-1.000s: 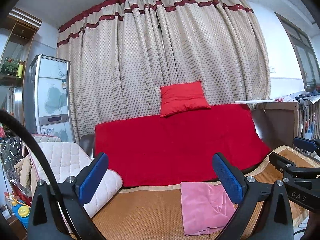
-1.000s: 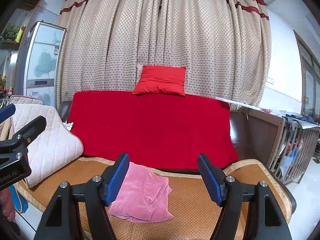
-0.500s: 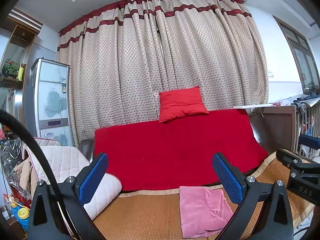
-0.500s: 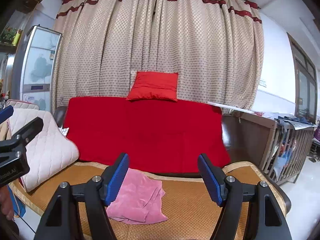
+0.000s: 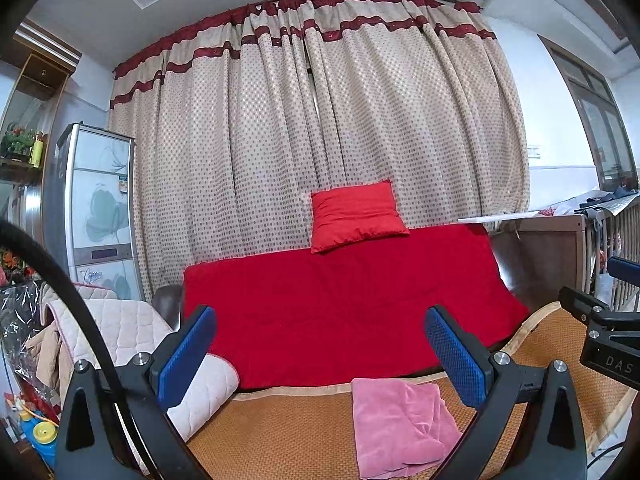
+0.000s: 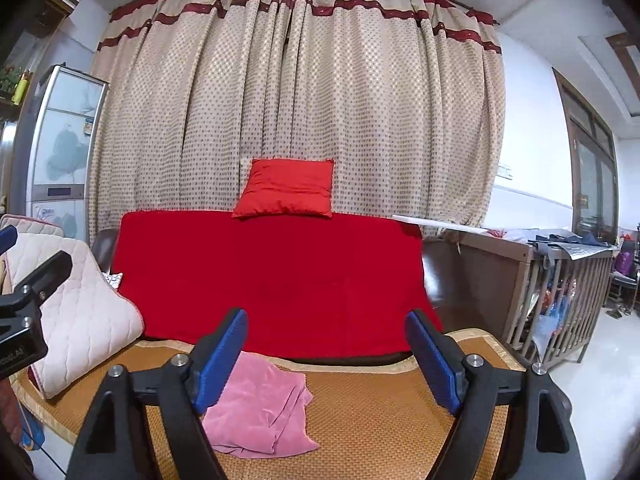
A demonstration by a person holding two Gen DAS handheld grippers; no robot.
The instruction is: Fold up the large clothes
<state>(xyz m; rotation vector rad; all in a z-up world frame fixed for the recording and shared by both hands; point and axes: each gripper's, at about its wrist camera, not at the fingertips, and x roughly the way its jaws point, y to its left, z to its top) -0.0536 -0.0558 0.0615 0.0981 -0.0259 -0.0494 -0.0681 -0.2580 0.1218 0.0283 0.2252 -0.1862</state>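
Note:
A folded pink garment (image 5: 400,428) lies on the woven sofa mat (image 5: 288,436), near the red backrest; it also shows in the right wrist view (image 6: 260,408), rumpled at its edges. My left gripper (image 5: 320,354) is open and empty, held above and in front of the mat. My right gripper (image 6: 326,354) is open and empty too, above the mat (image 6: 372,420) to the right of the garment. Neither touches the cloth. Each gripper's body shows at the edge of the other's view.
A red blanket (image 5: 344,312) covers the sofa back with a red cushion (image 5: 356,214) on top. A quilted white pad (image 6: 76,312) leans at the left end. A wooden crib (image 6: 560,288) stands at the right, a fridge (image 5: 96,208) at the left.
Both grippers have tilted up and drawn back a little, so the garment and mat sit lower in both views. The garment has not moved.

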